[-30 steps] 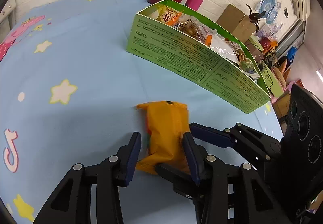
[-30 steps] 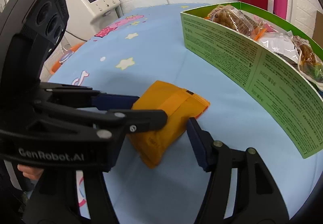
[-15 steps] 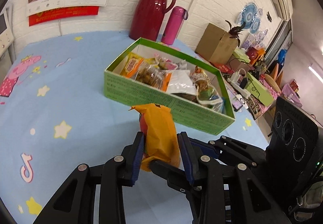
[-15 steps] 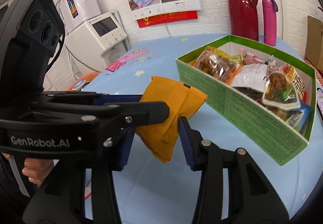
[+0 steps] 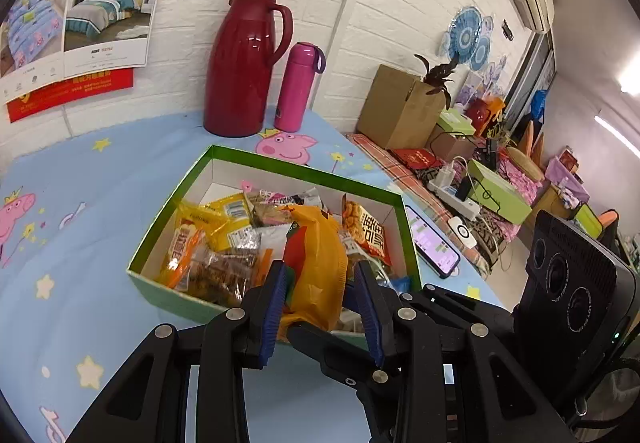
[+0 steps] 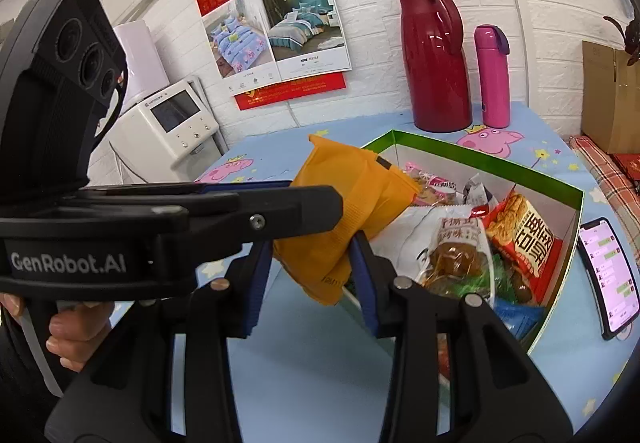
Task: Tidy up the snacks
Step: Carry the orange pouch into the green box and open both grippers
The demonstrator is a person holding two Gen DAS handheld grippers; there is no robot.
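The orange snack packet (image 5: 318, 263) looks like matt crinkled foil-plastic. At twelve o'clock, the red jug (image 5: 246, 63) is glossy smooth plastic. The green box (image 5: 280, 167) is matt cardboard; the tablecloth (image 5: 100, 179) printed cloth.

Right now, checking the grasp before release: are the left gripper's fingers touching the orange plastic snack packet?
Touching. The left wrist view shows both blue fingers of the left gripper pressed against the sides of the orange plastic snack packet.
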